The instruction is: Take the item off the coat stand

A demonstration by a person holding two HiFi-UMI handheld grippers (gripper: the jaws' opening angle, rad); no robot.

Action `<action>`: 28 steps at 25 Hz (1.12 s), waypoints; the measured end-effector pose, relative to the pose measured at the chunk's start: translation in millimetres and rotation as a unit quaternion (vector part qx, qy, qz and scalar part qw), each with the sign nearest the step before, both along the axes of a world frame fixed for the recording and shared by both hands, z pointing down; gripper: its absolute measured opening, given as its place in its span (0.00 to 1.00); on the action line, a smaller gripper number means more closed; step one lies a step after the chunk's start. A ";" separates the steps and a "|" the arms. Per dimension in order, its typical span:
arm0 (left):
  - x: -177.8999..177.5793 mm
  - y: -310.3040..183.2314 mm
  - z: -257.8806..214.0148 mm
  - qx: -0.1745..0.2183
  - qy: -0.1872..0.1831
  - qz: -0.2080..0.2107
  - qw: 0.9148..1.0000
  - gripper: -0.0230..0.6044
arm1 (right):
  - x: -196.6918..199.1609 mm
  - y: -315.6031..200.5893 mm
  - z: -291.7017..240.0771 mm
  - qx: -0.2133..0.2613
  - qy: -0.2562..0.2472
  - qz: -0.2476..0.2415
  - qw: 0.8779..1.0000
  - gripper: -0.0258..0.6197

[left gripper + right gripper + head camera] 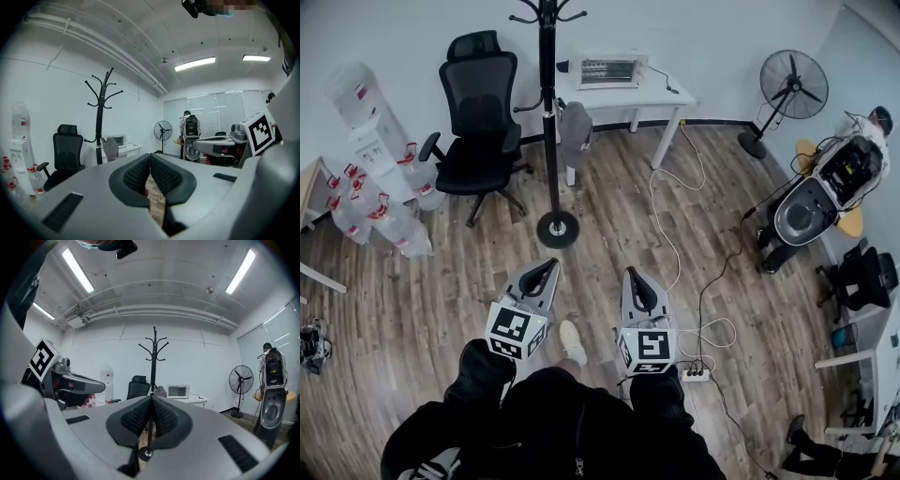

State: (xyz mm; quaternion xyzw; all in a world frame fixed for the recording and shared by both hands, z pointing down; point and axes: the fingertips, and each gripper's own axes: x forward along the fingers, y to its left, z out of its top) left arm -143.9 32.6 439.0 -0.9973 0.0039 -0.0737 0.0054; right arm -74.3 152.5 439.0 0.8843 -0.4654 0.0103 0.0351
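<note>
Left gripper (547,270) & right gripper (636,278) at lower centre of head view, both w/ jaws together, nothing btwn them. Grey item (575,131) hung on coat stand (548,112), upper centre, well apart from both. Task not begun: approach, grasp, lift-off all left.

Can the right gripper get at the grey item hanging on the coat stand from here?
Probably not yet. The right gripper is shut and stands well short of the grey item on the coat stand. Only floor lies between, so stepping closer and opening should do.
</note>
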 end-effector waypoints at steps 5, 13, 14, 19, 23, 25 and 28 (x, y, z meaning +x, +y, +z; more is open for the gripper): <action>75.5 -48.2 -9.0 -0.004 0.001 0.000 1.000 0.08 | 76.8 -44.0 -12.4 0.001 0.003 0.001 1.000 0.07; 162.7 -109.2 -9.7 -0.003 -0.004 -0.010 1.000 0.08 | 166.1 -117.4 -7.0 -0.002 -0.009 -0.019 1.000 0.07; 169.4 -115.7 -8.7 -0.003 -0.004 -0.012 1.000 0.08 | 172.4 -126.4 -5.6 -0.002 -0.010 -0.024 1.000 0.07; 193.0 -141.0 -4.1 -0.002 -0.006 -0.026 1.000 0.08 | 196.9 -160.4 3.3 -0.005 -0.015 -0.043 0.999 0.07; 200.3 -161.7 -3.6 -0.002 -0.003 -0.043 0.999 0.08 | 207.8 -182.1 6.1 -0.008 -0.016 -0.059 0.998 0.07; 202.7 -171.5 -4.0 -0.002 -0.002 -0.054 0.999 0.08 | 213.3 -191.9 3.5 -0.006 -0.013 -0.067 0.998 0.07; 209.1 -183.2 -6.3 -0.002 0.002 -0.068 0.998 0.08 | 224.2 -205.8 -0.6 -0.003 -0.009 -0.079 0.997 0.07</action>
